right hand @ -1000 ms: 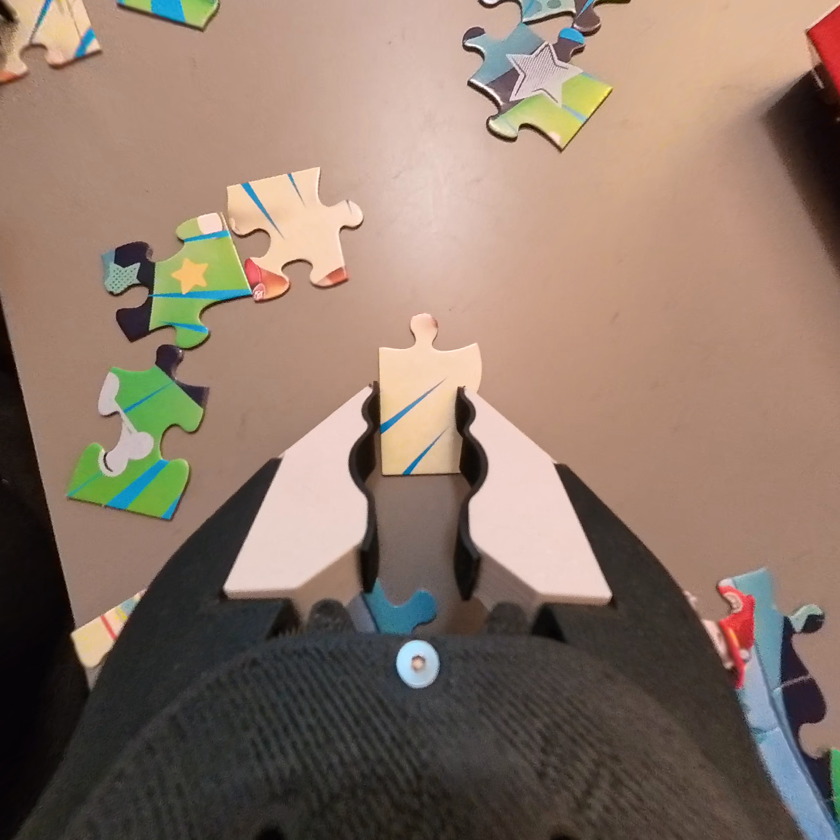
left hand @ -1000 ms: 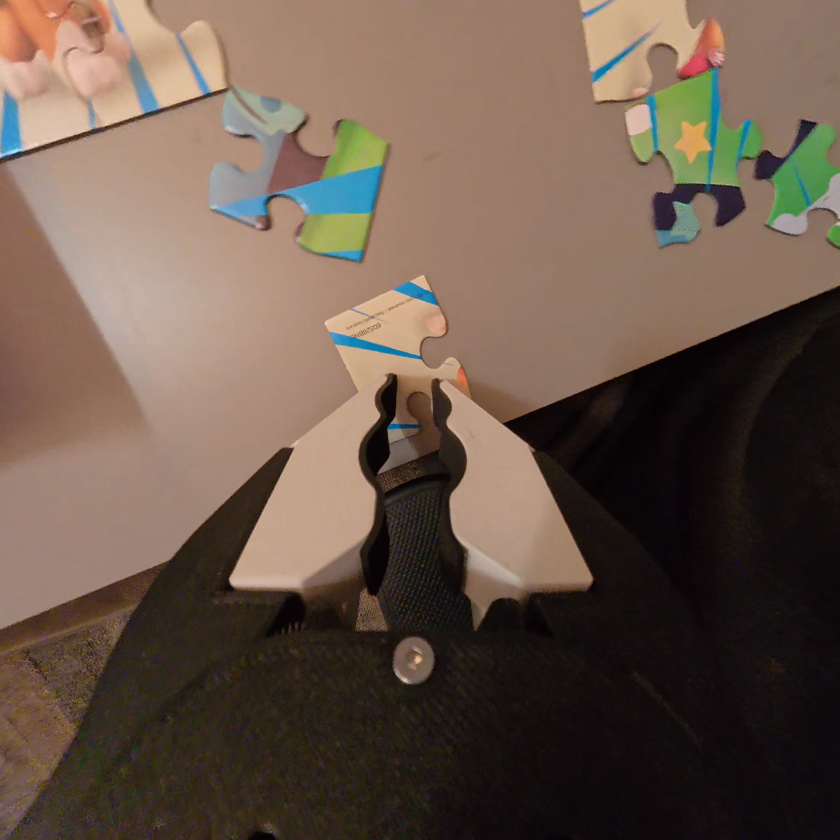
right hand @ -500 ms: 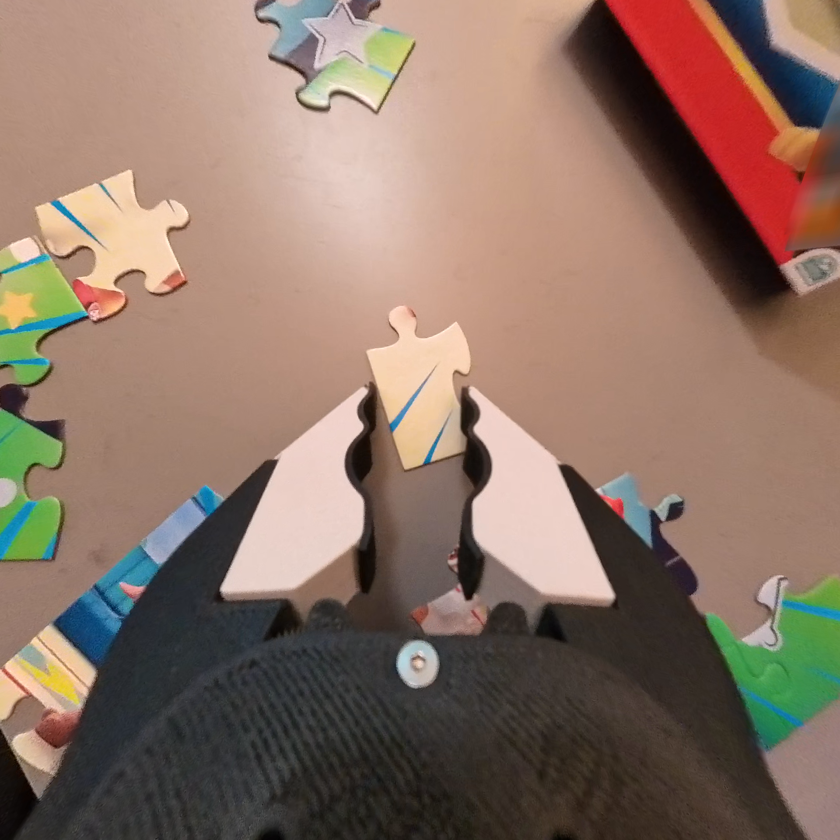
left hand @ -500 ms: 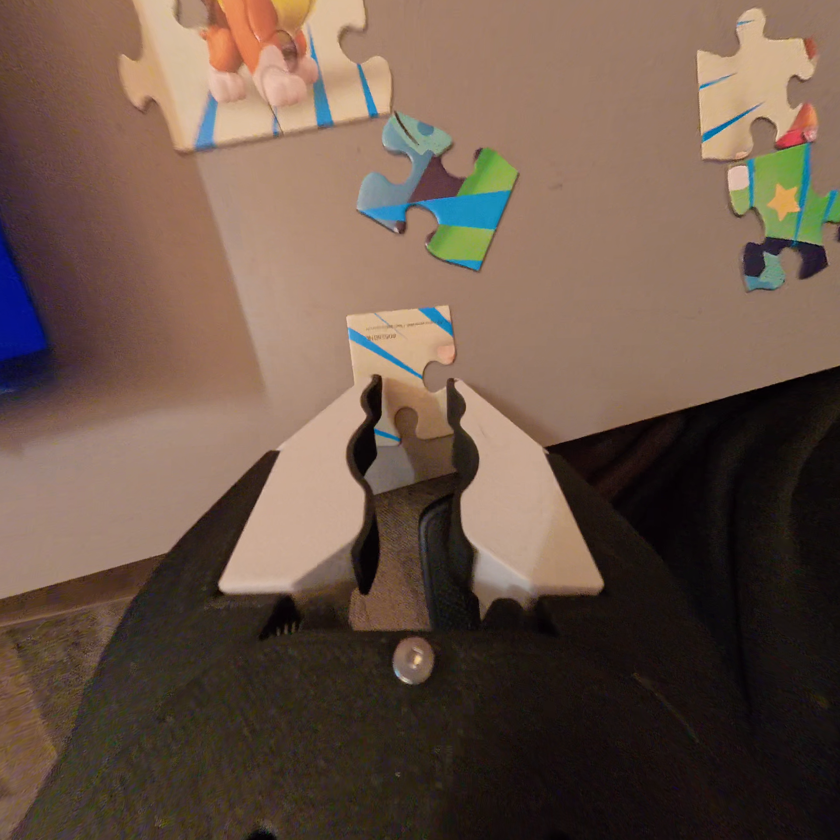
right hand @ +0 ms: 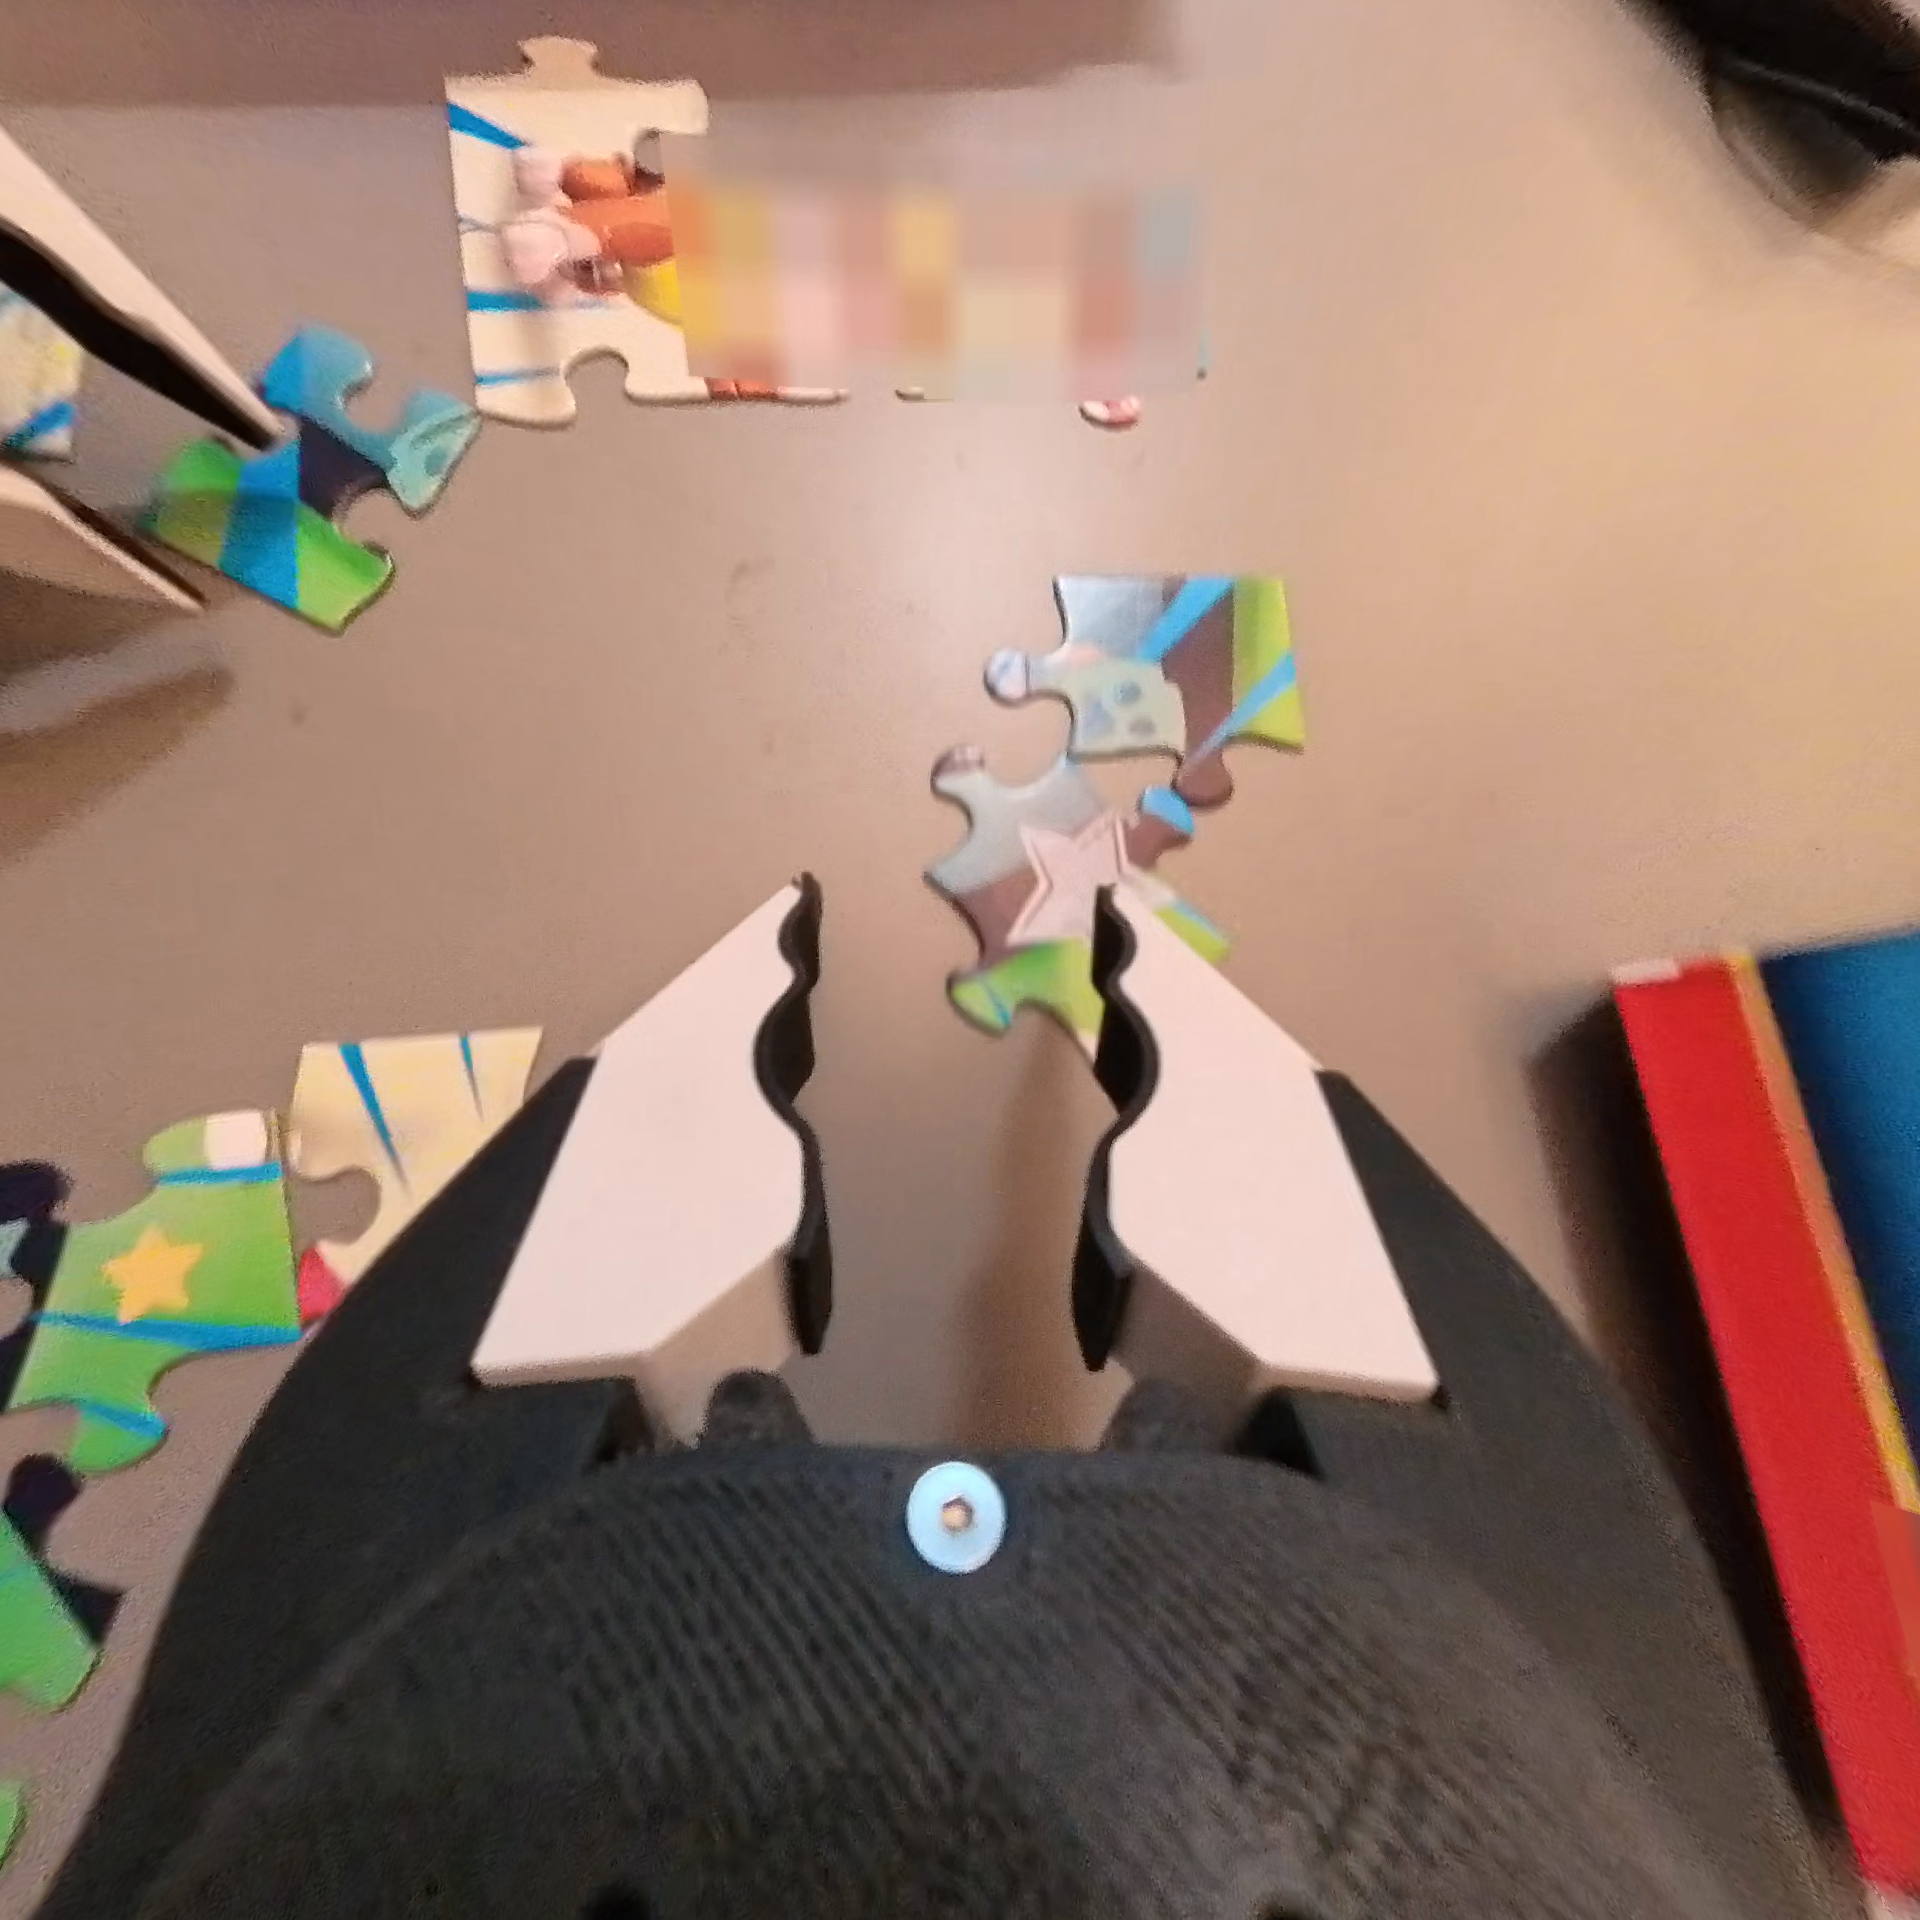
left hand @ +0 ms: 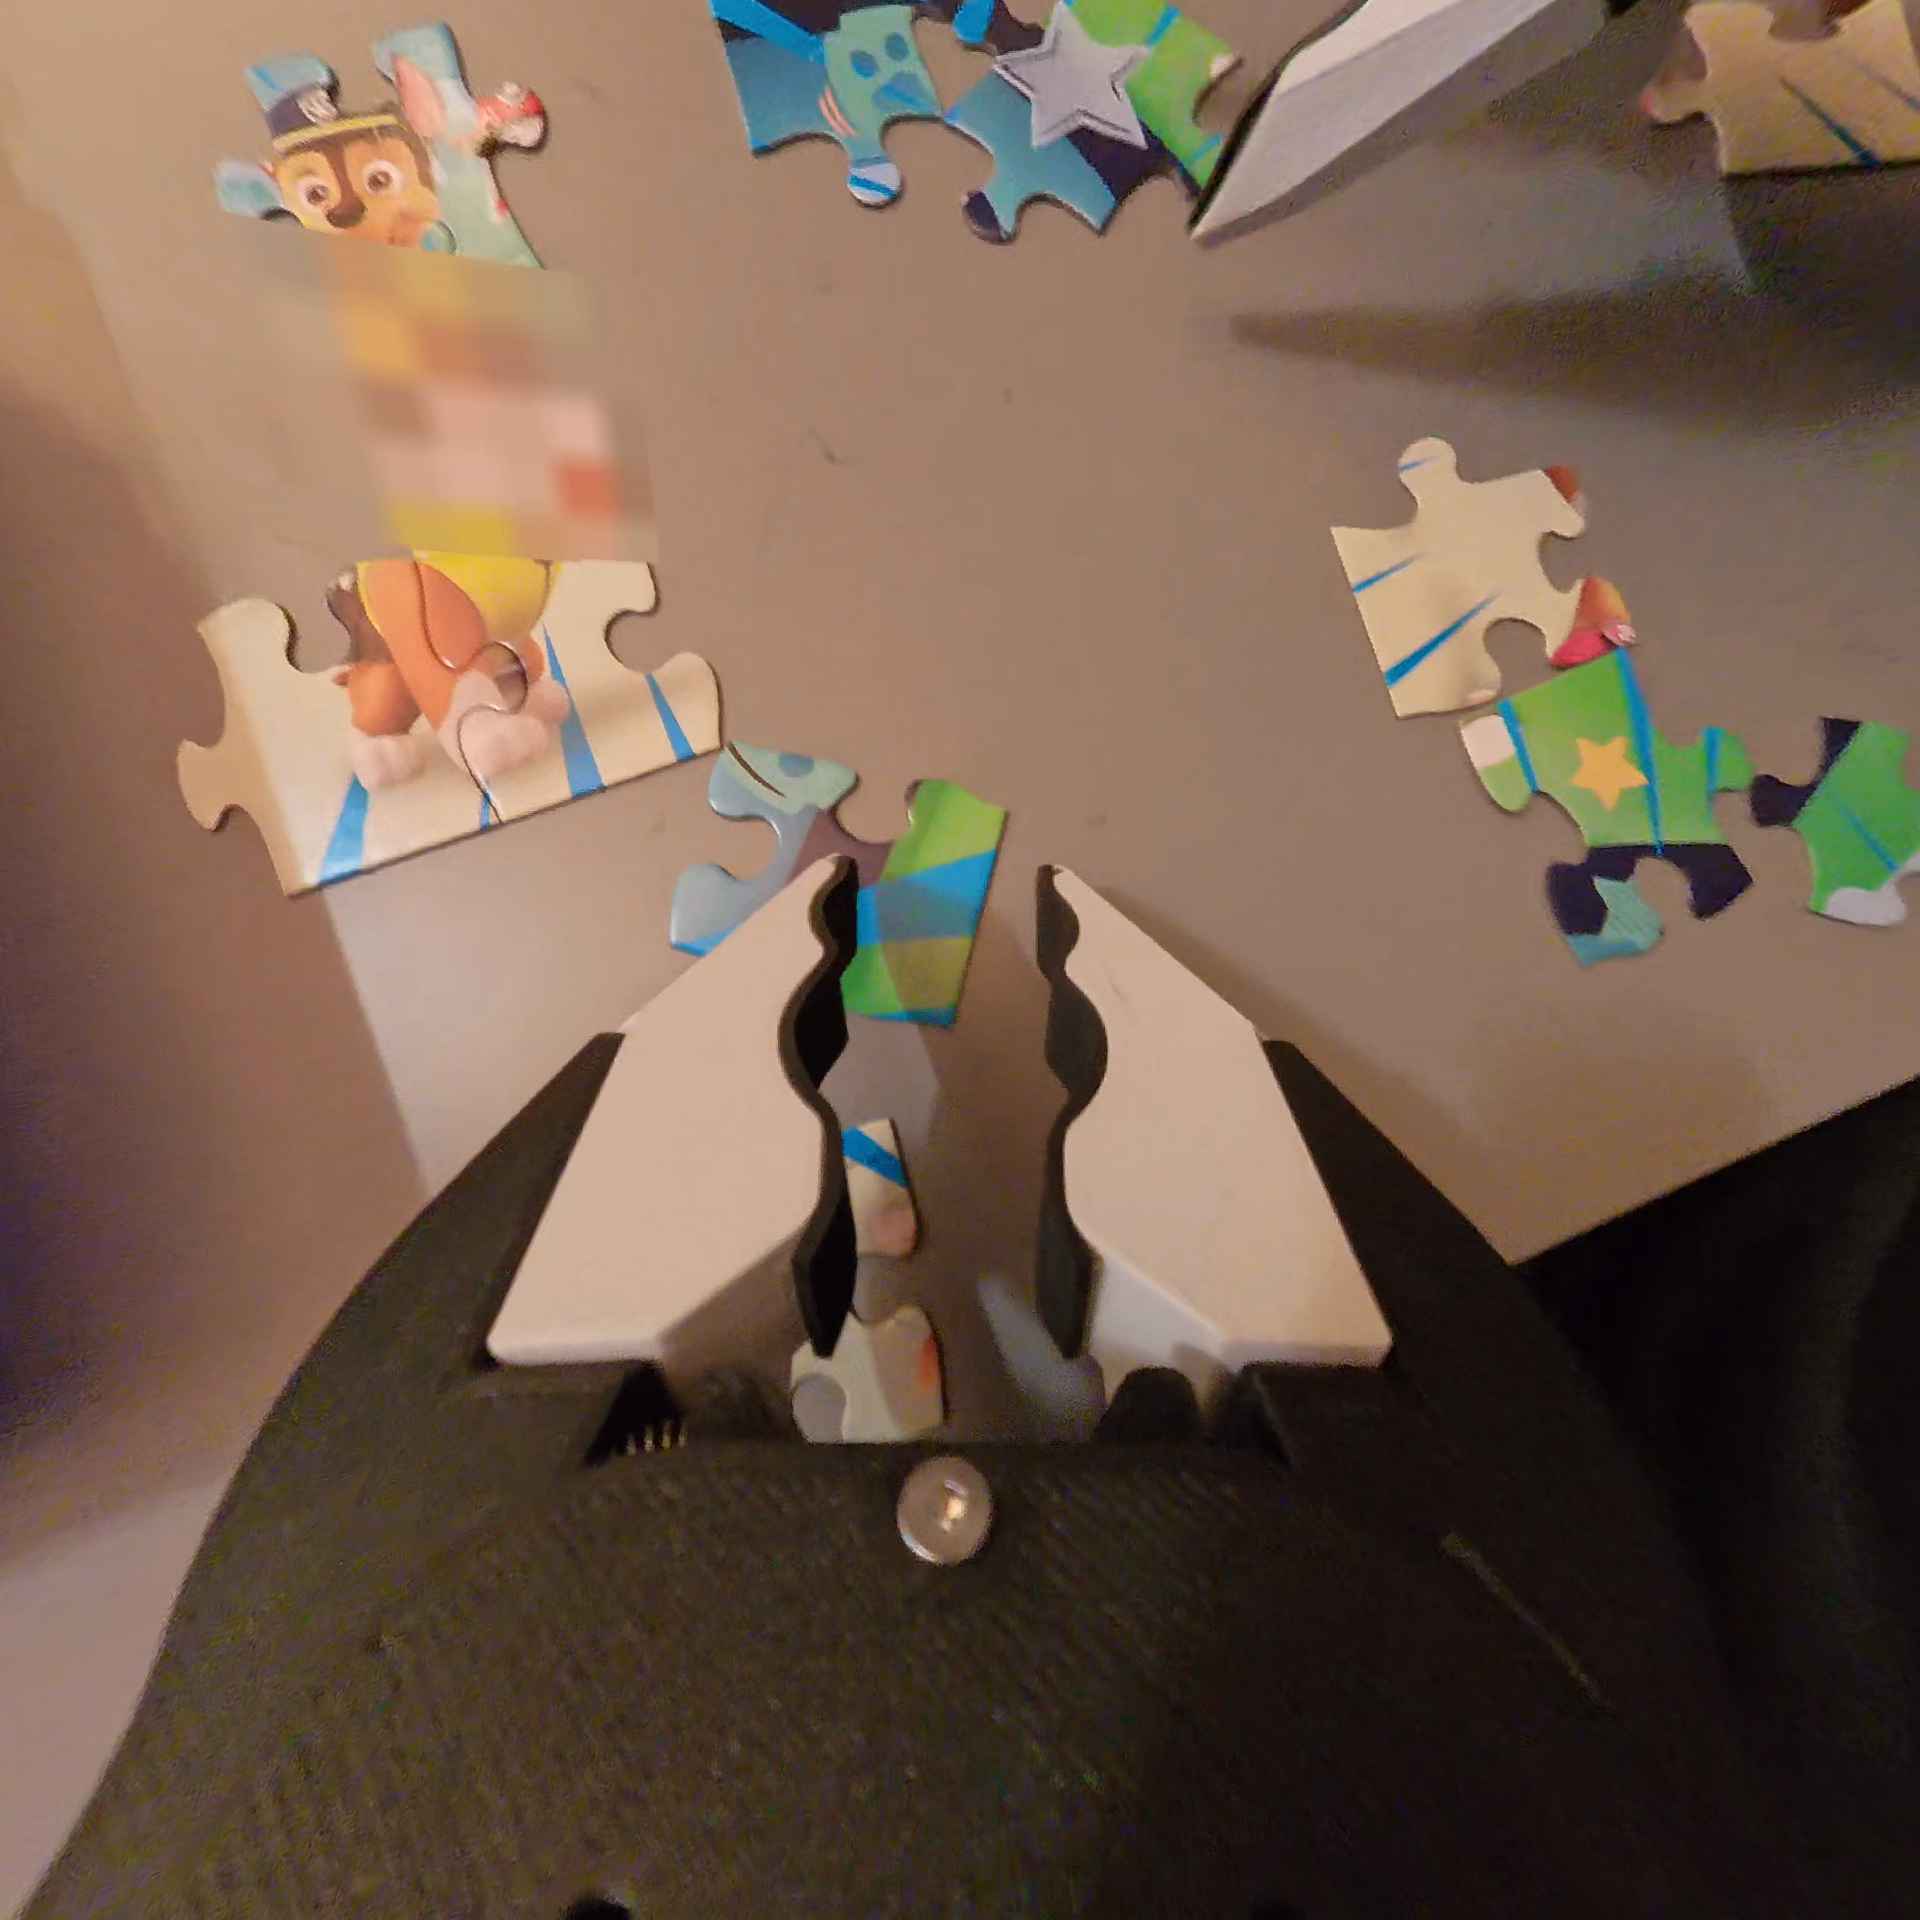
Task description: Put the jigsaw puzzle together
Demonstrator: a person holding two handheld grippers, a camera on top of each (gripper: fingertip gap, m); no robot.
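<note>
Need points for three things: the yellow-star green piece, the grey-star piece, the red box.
Yellow-star green piece [left hand: 1605, 774]: left wrist view, on its star.
Grey-star piece [right hand: 1075, 868]: right wrist view, on its star.
Red box [right hand: 1756, 1247]: right wrist view, on its red side.

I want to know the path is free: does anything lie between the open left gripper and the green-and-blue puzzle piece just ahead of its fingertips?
Nothing visible does. The left gripper is open and the green-and-blue puzzle piece lies flat on the table right at its fingertips, partly hidden under the left finger.

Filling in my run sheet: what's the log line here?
left gripper: open, over green-blue puzzle piece | right gripper: open, beside star piece
</note>
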